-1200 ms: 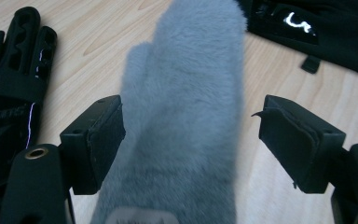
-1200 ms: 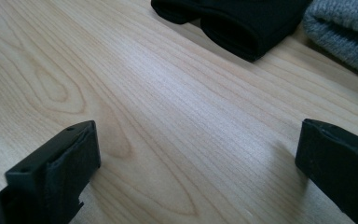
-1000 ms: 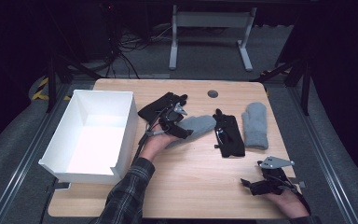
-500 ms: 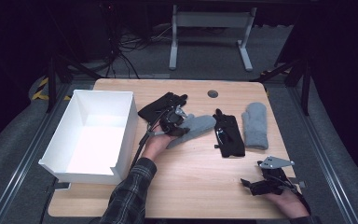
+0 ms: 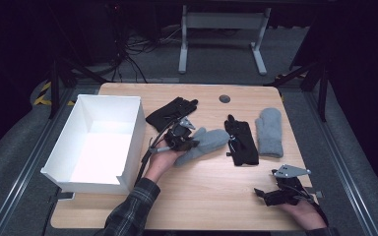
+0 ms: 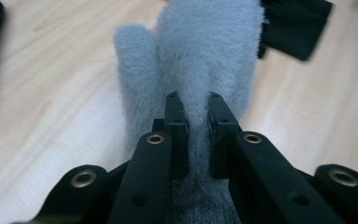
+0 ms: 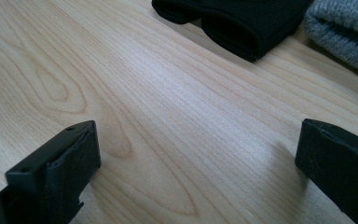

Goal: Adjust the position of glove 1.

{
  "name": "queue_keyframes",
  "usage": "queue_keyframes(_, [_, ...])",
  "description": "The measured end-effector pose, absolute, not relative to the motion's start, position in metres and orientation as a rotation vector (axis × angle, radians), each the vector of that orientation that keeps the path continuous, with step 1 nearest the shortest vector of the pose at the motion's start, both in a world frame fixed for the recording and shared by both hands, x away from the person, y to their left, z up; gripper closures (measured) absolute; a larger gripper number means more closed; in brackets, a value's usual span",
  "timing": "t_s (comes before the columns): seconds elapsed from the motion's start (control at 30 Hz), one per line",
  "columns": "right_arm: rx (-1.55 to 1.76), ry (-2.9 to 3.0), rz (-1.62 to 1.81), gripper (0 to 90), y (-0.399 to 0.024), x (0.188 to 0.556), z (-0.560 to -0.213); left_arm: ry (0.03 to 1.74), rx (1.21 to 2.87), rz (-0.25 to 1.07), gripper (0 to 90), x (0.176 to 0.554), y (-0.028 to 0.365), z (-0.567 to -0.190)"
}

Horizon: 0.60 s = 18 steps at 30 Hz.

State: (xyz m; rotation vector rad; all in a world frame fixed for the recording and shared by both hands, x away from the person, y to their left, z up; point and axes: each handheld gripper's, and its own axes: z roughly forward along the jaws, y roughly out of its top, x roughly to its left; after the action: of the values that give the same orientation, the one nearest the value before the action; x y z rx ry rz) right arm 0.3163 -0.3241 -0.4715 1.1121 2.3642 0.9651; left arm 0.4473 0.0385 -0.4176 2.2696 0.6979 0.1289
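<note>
dark lab: railed table (image 5: 187, 206), cables (image 5: 128, 54)

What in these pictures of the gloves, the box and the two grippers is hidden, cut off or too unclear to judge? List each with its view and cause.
- Grey mitten: cuff hidden by the left gripper, left gripper view.
- Second grey mitten: cut by the frame edge, right gripper view.
- White box: near inner wall hidden by its own rim, high view.
- Small dark disc: too small to identify, high view.
</note>
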Motion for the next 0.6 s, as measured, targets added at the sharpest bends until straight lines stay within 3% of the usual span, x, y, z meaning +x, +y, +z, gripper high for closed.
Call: queue_keyframes(0.6, [1.111, 2.365, 0.965, 0.2, -0.324, 0.316, -0.472, 0.681, 2.288, 0.077, 79.4, 0.377, 0.034, -0.437])
